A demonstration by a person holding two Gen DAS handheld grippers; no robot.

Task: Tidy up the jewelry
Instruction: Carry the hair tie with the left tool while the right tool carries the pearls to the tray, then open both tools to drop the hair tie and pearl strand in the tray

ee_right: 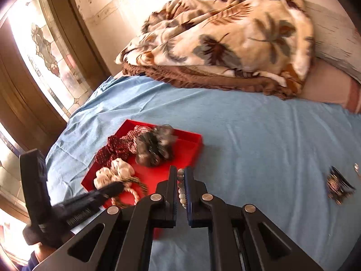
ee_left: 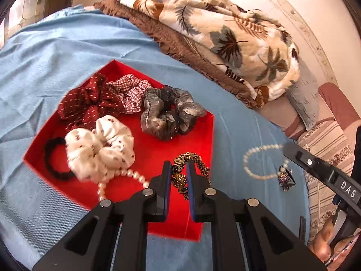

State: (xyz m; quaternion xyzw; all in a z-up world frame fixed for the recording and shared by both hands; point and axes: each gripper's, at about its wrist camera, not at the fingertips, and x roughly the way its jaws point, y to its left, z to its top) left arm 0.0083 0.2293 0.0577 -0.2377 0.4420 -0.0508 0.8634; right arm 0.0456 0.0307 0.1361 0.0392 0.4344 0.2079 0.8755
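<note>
A red tray (ee_left: 158,149) lies on the blue sheet and holds several scrunchies, a black hair tie (ee_left: 53,160) and a pearl bracelet (ee_left: 126,176). My left gripper (ee_left: 179,169) is over the tray's near right part, shut on a leopard-print bracelet (ee_left: 189,160) with a gold bead. My right gripper (ee_right: 180,176) is shut on a pearl strand (ee_right: 181,189), just right of the tray (ee_right: 191,144). In the left wrist view that strand (ee_left: 255,158) hangs from the right gripper's fingers (ee_left: 293,153) above the sheet. A dark sparkly clip (ee_left: 286,178) lies on the sheet; it also shows in the right wrist view (ee_right: 338,187).
A folded leaf-print quilt (ee_left: 225,33) lies at the back of the bed. A window with patterned glass (ee_right: 45,52) is on the left. A striped pillow (ee_left: 327,146) is at the right. The blue sheet (ee_right: 259,146) stretches to the right of the tray.
</note>
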